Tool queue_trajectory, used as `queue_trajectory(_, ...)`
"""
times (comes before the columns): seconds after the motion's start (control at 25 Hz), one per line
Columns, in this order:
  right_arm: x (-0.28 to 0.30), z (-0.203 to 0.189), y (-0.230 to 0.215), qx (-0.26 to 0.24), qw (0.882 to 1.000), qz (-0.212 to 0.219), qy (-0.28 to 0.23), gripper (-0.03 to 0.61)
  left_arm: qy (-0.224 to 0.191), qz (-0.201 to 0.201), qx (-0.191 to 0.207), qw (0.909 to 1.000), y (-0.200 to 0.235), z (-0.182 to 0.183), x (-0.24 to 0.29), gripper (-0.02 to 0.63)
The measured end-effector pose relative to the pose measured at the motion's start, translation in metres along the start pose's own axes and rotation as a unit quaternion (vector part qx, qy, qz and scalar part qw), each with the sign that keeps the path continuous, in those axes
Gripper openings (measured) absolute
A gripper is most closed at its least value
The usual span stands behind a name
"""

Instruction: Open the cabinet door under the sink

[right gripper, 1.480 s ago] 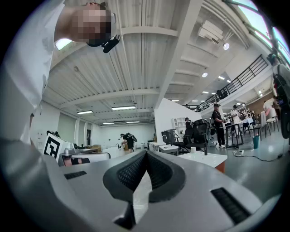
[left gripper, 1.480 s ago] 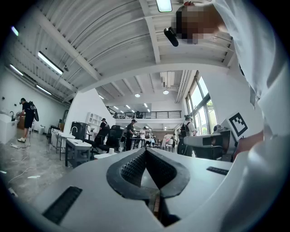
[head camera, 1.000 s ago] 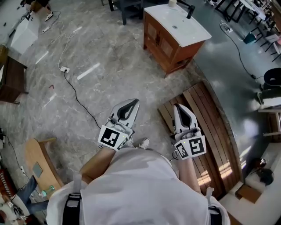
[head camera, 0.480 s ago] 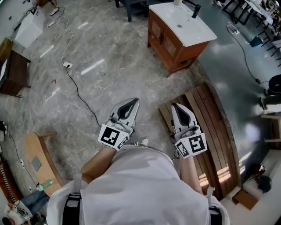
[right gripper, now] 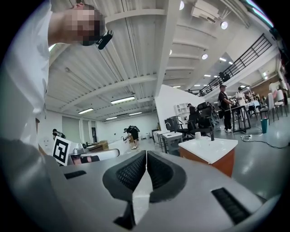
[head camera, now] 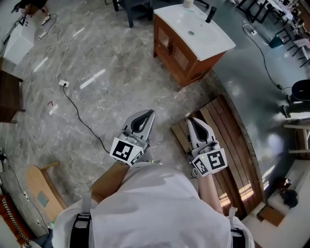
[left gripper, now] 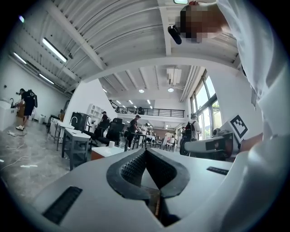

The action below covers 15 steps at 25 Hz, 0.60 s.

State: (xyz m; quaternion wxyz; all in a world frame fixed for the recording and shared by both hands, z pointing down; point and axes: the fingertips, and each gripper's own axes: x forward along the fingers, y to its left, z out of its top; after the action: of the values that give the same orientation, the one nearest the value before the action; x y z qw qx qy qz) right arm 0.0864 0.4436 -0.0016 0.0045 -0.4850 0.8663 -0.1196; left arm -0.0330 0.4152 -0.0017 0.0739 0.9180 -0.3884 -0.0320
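Left gripper (left gripper: 145, 152): the ribbed pads meet at their tips, clenched on nothing. Right gripper (right gripper: 146, 153): same condition, pads pressed together at the tips and empty between.

Both grippers are held close to the person's torso (head camera: 155, 208), side by side, jaws pointing toward the sink cabinet (head camera: 191, 60) and well apart from it. Neither touches it.

The sink cabinet stands on the grey marble floor (head camera: 106, 58) ahead of the grippers. It is brown wood under a white basin top (head camera: 196, 26). A black faucet (head camera: 209, 14) rises at the top's far edge. Two panelled cabinet doors (head camera: 174, 46) sit side by side on the cabinet's front face; both appear flush with the frame, shut.

A slatted wooden platform (head camera: 232, 145) lies between the sink cabinet and the person, under the right gripper. A black cable (head camera: 80, 114) runs across the floor well to the left of the cabinet.
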Motion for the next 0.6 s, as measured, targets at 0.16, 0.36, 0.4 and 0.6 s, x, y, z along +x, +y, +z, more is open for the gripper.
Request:
queue_trajectory(0.16,0.085,0.016,-0.02,0.007,1.0,0.002,0.013,0.031,-0.004,0.0,-0.007,1.0,0.076,0.015,0.045,0.017)
queue_trajectory(0.36,0.181,0.034,-0.039,0.014,1.0,-0.008,0.024,0.031,0.007,-0.007,-0.029,0.9995,0.166,0.023,0.087,0.017)
queue_trajectory(0.4,0.196,0.038,-0.041,0.013,1.0,-0.012,0.025,0.031,0.01,-0.011,-0.03,0.9994,0.18,0.023,0.093,0.017)
queue_trajectory(0.6,0.237,0.051,-0.062,0.006,0.999,-0.03,0.028,0.031,0.018,-0.023,-0.037,0.9989,0.222,0.023,0.13,0.017)
